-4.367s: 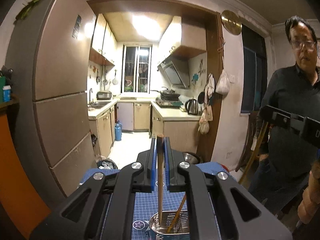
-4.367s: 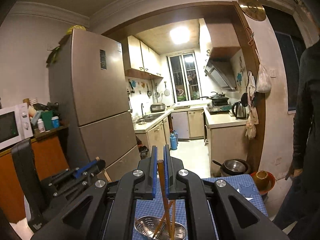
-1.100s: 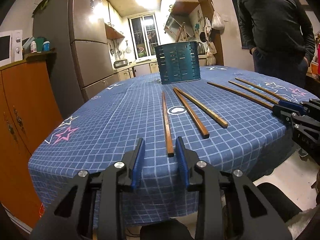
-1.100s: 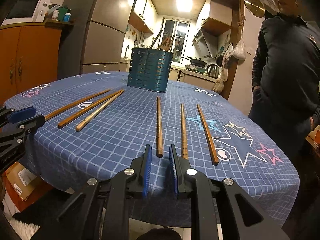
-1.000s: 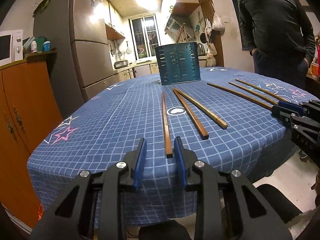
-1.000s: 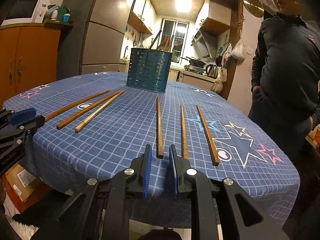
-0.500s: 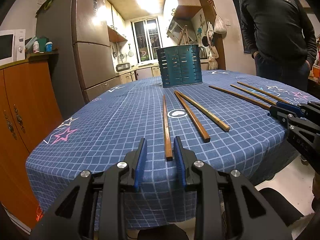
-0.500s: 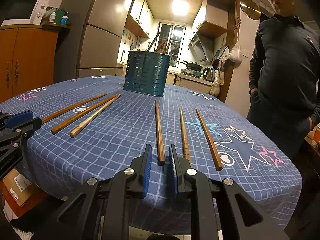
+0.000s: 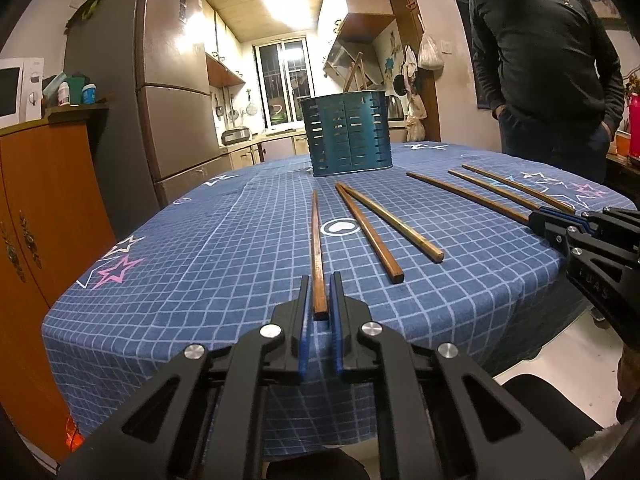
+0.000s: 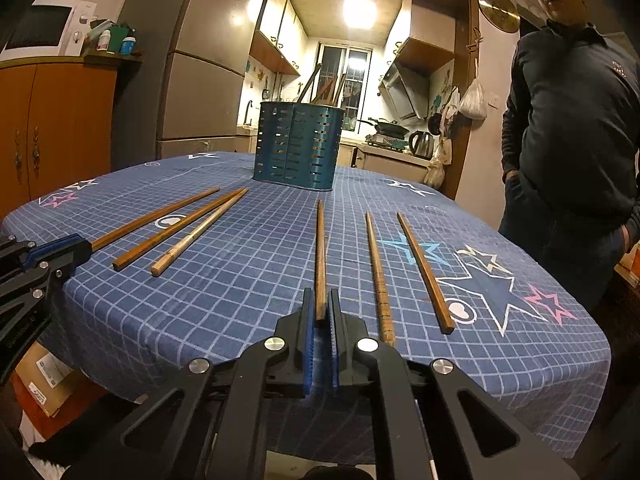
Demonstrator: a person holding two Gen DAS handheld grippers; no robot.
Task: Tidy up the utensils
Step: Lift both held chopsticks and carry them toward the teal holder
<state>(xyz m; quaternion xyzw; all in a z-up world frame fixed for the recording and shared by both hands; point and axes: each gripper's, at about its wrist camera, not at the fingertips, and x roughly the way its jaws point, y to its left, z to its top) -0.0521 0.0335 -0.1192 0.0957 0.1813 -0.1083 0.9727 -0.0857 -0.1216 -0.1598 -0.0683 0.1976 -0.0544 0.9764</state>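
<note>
We hold each tool (image 9: 319,300) (image 10: 319,304) slightly spread around the near end of a chopstick (image 9: 317,248) (image 10: 320,256), ready to pinch it.

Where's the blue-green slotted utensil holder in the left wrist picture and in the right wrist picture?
Left wrist view: the utensil holder stands at the table's far edge, just right of centre, beyond the three nearest chopsticks.
Right wrist view: the utensil holder stands left of centre at the far side, with utensil handles sticking out of its top.
Shared landmark: the lit kitchen window lies behind the holder in both.
</note>
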